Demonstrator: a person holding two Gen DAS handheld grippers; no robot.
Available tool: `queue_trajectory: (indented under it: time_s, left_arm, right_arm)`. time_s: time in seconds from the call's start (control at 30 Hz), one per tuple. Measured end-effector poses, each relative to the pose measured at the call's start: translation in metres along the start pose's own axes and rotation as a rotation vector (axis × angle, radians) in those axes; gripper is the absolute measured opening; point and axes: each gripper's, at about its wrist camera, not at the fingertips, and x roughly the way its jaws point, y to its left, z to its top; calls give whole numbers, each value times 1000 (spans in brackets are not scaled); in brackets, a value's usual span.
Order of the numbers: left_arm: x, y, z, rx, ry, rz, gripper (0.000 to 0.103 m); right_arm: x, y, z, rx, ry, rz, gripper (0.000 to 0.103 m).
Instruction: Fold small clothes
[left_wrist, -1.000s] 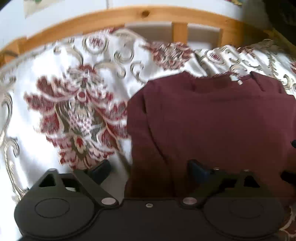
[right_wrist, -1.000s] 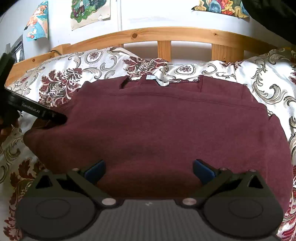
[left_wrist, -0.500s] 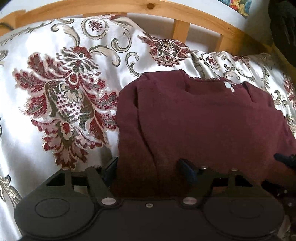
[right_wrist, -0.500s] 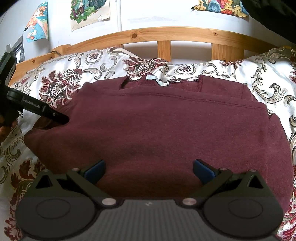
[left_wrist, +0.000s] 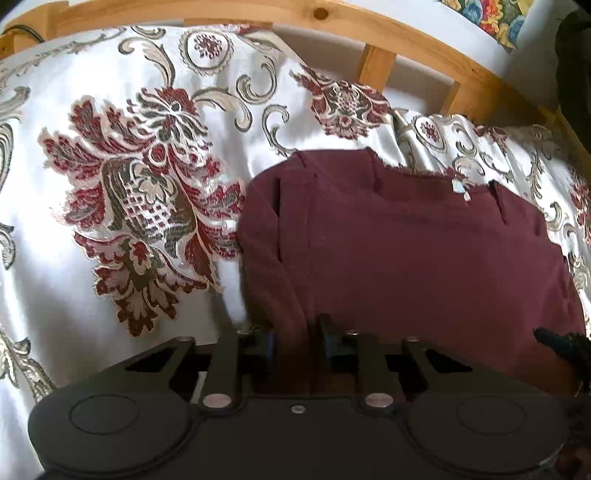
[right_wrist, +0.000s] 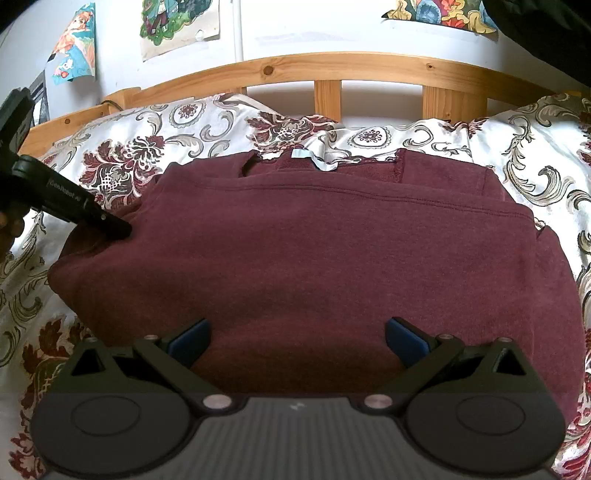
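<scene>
The maroon sweatshirt (right_wrist: 303, 251) lies folded on the floral bedspread (left_wrist: 122, 206), a pale neck label (right_wrist: 314, 159) too small to read. The left gripper (left_wrist: 295, 341), marked "GenRobot.AI", is closing its fingers on the sweatshirt's left edge; the right gripper (right_wrist: 297, 334) hovers with fingers wide apart

Bed (right_wrist: 369, 70): pine frame with a curved top rail and upright slats at the head, standing against a white wall. The lying surface is covered by a white satin-look bedspread (left_wrist: 110, 258) printed with dark red floral medallions and beige scrolls; the fabric shows creases near the headboard. Directly on the bedspread lies one item, a maroon sweatshirt (right_wrist: 314, 258), partly folded into a broad block, neck opening and pale label toward the headboard. Bedspread is visible around its left, far and right edges.
</scene>
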Motion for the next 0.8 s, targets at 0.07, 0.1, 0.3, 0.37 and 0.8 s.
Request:
queue_trajectory:
  time_s: [0.07, 0.1, 0.3, 0.37, 0.8]
  left_arm:
    - [-5, -6, 2, -12, -15, 9, 19]
    - [-9, -9, 4, -11, -23, 9, 18]
    - [-35, -38, 14, 81, -102, -37, 17]
    - [-44, -49, 18, 96, -122, -58, 16]
    - [-47, -161, 17, 232, -119, -310, 12]
  right_arm:
    - [0, 0, 1, 0, 7, 2, 103]
    - [-1, 0, 3, 1, 11, 2, 103]
    - [-12, -4, 13, 40, 12, -20, 103]
    - [-17, -8, 17, 54, -9, -34, 103]
    - [-41, -71, 36, 124, -93, -255, 103]
